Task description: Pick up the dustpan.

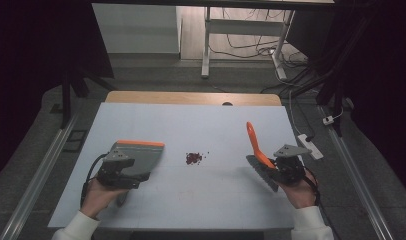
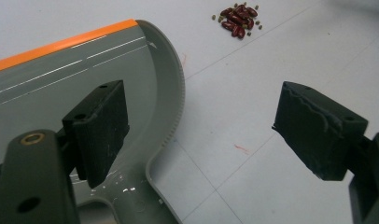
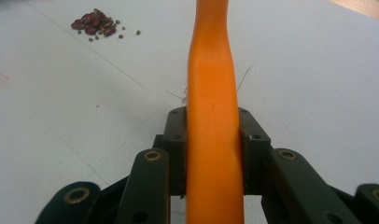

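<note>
R gripper (image 1: 280, 167) clenched on orange plastic brush handle (image 3: 212, 121), which rises btwn its jaws, bristle head at table. L gripper (image 2: 197, 135) released, jaws wide; grey plastic dustpan w/ orange lip (image 2: 61, 79) under left jaw. Small pile of red beans (image 1: 193, 158) mid-table, apart from both.

From the high view we see an evenly lit white table (image 1: 191, 200) under soft overhead light, while the room around it falls into deep darkness at both sides. Shadows are faint and short: a thin one lies just under the brush (image 1: 261, 157) held in the right gripper (image 1: 286, 167), another beneath the dustpan (image 1: 133, 157). That view is soft and slightly grainy. In the left gripper view, small glints sit on the dustpan's glossy surface close to the near jaw, and the jaws are a little blurred. In the right gripper view, the orange handle (image 3: 213, 140) reads sharp, the beans (image 3: 94, 23) farther off softer.
</note>
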